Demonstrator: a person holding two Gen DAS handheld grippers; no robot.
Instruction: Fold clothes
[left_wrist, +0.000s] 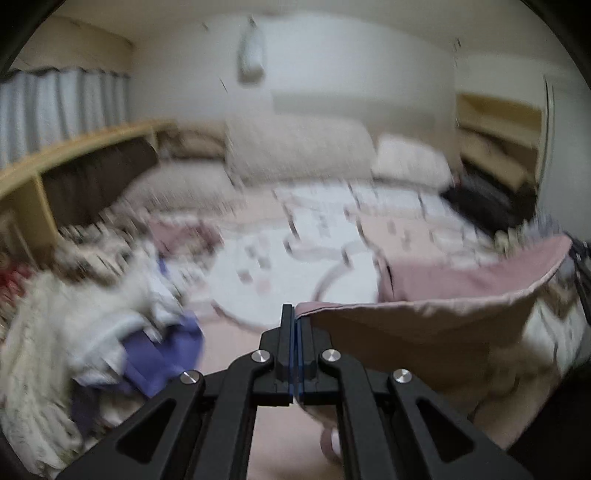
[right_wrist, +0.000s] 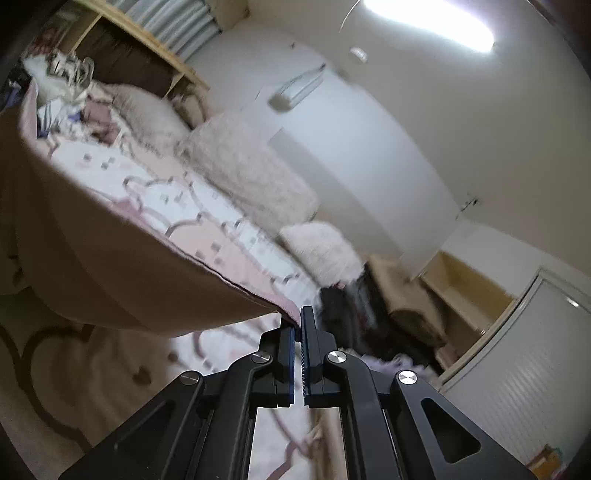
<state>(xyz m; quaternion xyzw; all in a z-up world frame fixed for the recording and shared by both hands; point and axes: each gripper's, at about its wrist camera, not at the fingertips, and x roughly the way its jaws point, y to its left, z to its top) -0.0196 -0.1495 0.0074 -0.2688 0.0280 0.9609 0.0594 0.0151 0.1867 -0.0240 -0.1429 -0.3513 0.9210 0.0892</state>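
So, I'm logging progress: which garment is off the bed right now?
The dusty-pink cloth, stretched in the air between both hand-held grippers; the white and purple clothes lie heaped on the bed.

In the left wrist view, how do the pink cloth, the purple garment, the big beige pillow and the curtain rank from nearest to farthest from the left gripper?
1. Pink cloth, pinched in the left gripper, spreading right.
2. Purple garment, low left.
3. Big beige pillow, centre, at the bed's head.
4. Curtain, far upper left.

One pink cloth (left_wrist: 443, 291) hangs between two grippers, left (left_wrist: 294, 314) and right (right_wrist: 298, 317). One clothes pile (left_wrist: 92, 314) lies on one bed (left_wrist: 266, 266), with several pillows blurred.
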